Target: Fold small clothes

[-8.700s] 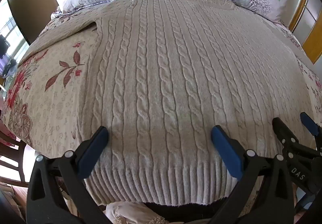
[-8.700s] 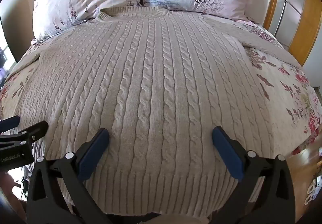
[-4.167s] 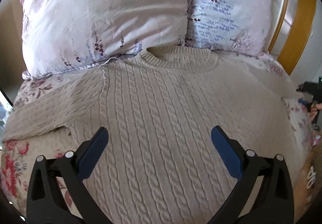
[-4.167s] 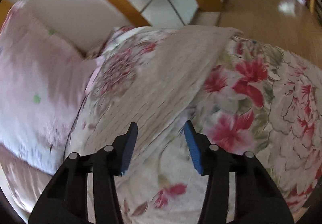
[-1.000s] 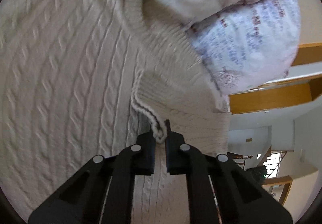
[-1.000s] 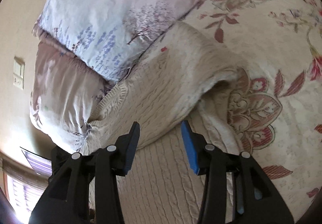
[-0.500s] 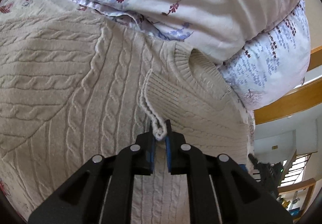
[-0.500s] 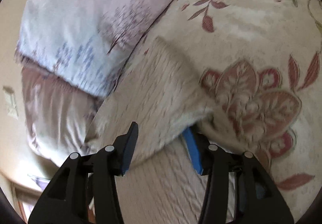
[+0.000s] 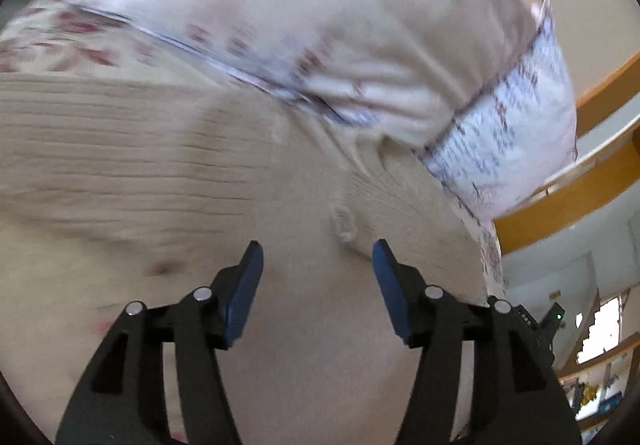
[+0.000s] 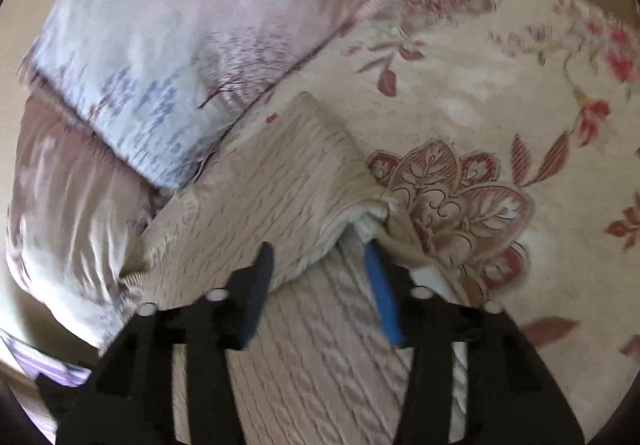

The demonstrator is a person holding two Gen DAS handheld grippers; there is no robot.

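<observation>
A cream cable-knit sweater (image 9: 168,165) lies on the bed, blurred in the left wrist view. Its sleeve cuff (image 9: 343,223) rests on the sweater's body just ahead of my left gripper (image 9: 316,257), which is open and empty. In the right wrist view the sweater (image 10: 320,345) has its sleeve (image 10: 280,185) folded inward over the body. My right gripper (image 10: 320,257) is open, its fingers on either side of the folded sleeve's edge.
Two floral pillows (image 9: 320,25) lie at the head of the bed, also in the right wrist view (image 10: 160,45). The flowered bedsheet (image 10: 500,125) spreads to the right. A wooden headboard (image 9: 580,185) is behind.
My left gripper has opened and let go of the sleeve cuff, which now lies on the sweater body. My right gripper has pulled back slightly from the folded sleeve.
</observation>
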